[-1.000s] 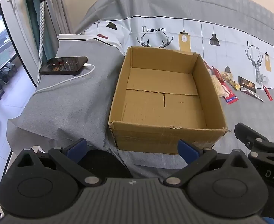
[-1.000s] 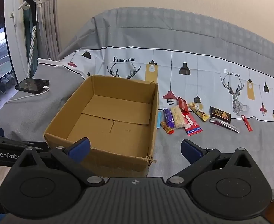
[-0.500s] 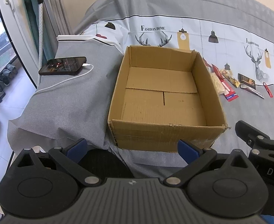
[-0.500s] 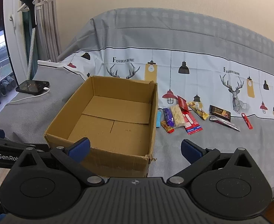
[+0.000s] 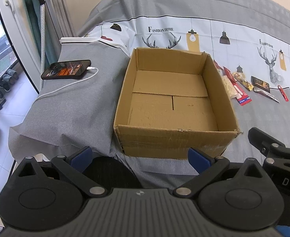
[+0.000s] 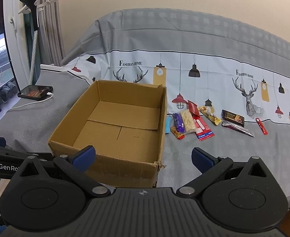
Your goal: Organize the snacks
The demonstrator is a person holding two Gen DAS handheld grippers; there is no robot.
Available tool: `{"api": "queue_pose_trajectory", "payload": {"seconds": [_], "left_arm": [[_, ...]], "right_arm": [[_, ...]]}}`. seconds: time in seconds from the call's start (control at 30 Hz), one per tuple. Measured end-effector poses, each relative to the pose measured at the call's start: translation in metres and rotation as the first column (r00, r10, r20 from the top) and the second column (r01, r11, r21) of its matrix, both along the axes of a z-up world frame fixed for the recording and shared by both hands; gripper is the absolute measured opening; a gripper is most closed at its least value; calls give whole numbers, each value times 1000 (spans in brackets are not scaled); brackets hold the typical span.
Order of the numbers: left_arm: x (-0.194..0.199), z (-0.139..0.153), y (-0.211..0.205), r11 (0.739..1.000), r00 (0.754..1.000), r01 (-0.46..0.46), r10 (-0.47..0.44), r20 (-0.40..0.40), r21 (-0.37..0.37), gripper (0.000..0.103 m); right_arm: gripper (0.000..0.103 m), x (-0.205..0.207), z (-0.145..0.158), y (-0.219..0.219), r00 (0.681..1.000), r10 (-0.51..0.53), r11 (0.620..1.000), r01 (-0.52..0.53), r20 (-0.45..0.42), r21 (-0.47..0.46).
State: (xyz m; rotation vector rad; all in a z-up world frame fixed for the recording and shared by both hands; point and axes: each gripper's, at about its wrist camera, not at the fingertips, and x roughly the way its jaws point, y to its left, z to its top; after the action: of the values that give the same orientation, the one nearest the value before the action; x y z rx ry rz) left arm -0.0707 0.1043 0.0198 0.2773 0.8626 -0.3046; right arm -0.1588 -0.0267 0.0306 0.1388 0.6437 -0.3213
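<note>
Right wrist view, near to far: right gripper point(image 6: 143, 155) hangs over the near edge of the bed, fingers spread wide, nothing held. Left gripper point(image 5: 138, 154) — same, wide apart and empty, just near of the box. The cardboard box point(image 6: 162, 106) sits in the middle, open-topped, bare inside. Just right of its far corner lie the snacks point(image 6: 192, 121) in a loose cluster — approx. eight or so packets, incl. a purple one point(image 6: 179, 122), a brown bar point(image 6: 233, 117) and a thin red stick point(image 6: 261, 126) farther right. Phone point(image 6: 35, 92) far left, charging. Progress: nil as yet; every packet is outside the box, so all picks remain.
</note>
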Motion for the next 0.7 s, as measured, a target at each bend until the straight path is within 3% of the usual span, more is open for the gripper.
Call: {"api": "queue_pose_trajectory", "payload": {"seconds": [0.5, 0.7], "left_arm": [[-6, 0, -6, 999, 1000, 20, -20, 6, 25, 103], [-8, 10, -17, 999, 999, 37, -37, 23, 14, 103]], "right_arm": [[103, -5, -5, -7, 999, -21, 1000, 20, 33, 20], [103, -22, 3, -19, 991, -50, 999, 52, 127, -7]]}}
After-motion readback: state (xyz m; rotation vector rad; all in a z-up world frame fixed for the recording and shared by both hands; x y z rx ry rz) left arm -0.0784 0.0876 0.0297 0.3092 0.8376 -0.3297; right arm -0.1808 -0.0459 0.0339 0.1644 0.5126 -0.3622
